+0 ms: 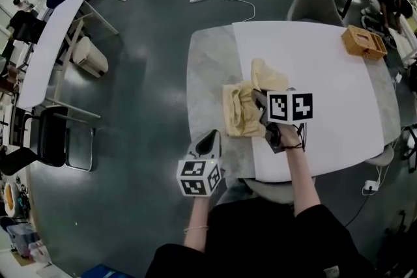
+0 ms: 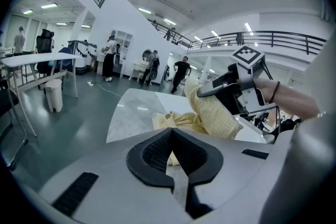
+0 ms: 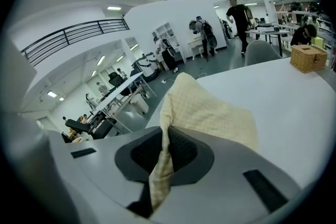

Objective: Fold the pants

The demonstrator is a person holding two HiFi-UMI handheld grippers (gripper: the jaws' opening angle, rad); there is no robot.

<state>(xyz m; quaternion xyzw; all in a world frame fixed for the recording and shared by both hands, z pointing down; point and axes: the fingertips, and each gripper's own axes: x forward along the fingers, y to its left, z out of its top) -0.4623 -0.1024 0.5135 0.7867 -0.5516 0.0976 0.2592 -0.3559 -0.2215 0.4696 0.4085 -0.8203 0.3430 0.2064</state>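
pants (image 1: pixel 242 111) lie bunched near the table's (image 1: pixel 326 62) left edge, one end lifted by the right gripper (image 3: pixel 166 150), clamped on the cloth, likely to spread it; the left gripper (image 2: pixel 171 150) hovers nearby, closed and empty.

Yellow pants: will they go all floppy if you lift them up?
Probably floppy: the pants droop from the right tongs and bunch on the table. Likely light too, since one pinch holds a fold up.
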